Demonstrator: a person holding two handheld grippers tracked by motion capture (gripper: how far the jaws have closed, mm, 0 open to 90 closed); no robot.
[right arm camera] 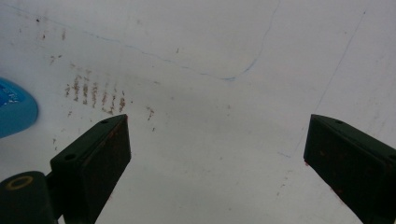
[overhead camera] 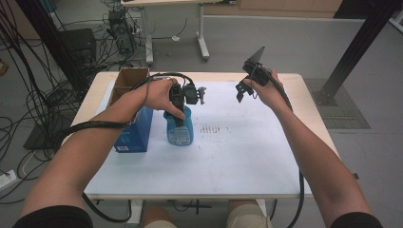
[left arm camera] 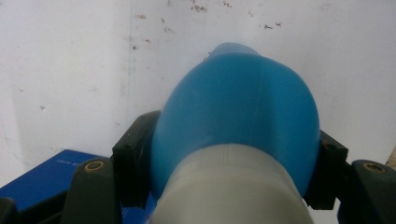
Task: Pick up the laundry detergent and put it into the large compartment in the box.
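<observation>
The left claw grips the blue bottle (upright on the tabletop), while the right claw hangs wide open.

Table: bottle, blue box

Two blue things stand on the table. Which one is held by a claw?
The blue bottle: the left claw grips its top. The blue box beside it stands free, untouched.
</observation>
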